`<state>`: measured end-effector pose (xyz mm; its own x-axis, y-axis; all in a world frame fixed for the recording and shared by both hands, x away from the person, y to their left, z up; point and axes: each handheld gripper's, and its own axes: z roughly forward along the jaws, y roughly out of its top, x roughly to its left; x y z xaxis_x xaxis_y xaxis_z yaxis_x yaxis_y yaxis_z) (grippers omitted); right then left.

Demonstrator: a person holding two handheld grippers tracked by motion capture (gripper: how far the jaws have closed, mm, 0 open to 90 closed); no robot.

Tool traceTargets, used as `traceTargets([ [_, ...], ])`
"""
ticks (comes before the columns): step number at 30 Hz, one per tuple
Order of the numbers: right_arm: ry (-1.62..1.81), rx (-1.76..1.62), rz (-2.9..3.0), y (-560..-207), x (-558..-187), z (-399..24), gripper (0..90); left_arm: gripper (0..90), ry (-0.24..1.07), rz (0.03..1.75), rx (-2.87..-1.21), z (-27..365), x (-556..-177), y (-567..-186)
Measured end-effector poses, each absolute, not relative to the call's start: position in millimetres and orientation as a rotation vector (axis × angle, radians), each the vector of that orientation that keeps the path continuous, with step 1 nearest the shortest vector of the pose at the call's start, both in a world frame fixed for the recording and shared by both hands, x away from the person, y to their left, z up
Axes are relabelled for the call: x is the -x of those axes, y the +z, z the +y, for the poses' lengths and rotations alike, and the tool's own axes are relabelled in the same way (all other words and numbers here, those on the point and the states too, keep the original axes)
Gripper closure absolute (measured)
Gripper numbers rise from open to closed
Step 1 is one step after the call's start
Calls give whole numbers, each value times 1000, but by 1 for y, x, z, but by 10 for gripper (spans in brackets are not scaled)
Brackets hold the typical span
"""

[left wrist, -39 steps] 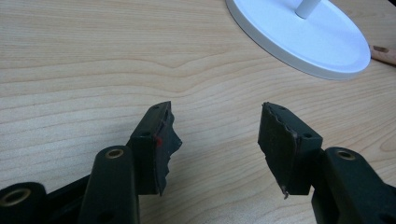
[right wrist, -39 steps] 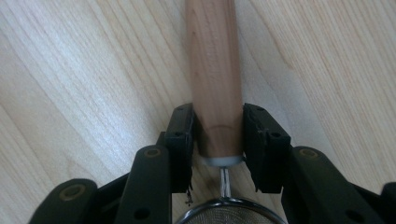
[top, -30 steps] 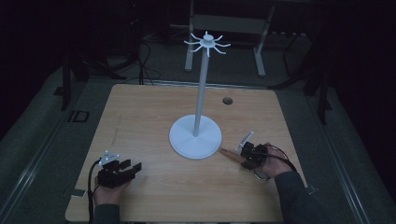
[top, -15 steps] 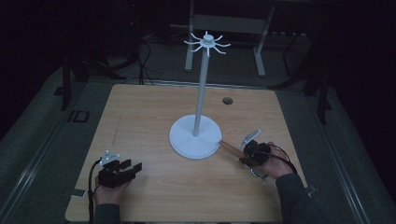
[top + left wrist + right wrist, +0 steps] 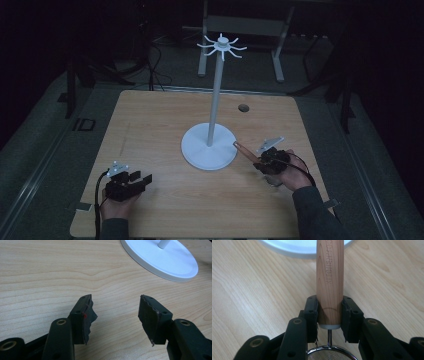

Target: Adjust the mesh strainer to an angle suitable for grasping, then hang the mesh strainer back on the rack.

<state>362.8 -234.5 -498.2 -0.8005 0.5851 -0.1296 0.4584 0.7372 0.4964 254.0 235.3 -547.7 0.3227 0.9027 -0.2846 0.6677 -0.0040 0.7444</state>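
Between the right gripper's (image 5: pixel 329 315) pinching jaws, a wooden strainer handle (image 5: pixel 330 277) engraved "KITCHEN TOOL"; left gripper's (image 5: pixel 116 312) jaws spread.

Light wooden table (image 5: pixel 150 125), white round-based stand (image 5: pixel 209 147) upright at centre, small dark hole (image 5: pixel 243 107) behind.

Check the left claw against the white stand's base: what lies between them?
Nothing. In the left gripper view, bare wooden table runs from the open left claw to the white stand base.
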Motion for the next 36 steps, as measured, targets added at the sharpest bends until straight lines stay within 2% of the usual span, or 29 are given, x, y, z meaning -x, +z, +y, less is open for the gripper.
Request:
traceTargets([
  [36,939,-824,2480,-470,-366,-224,693,455,350,1415,-1733,235,-254,-547],
])
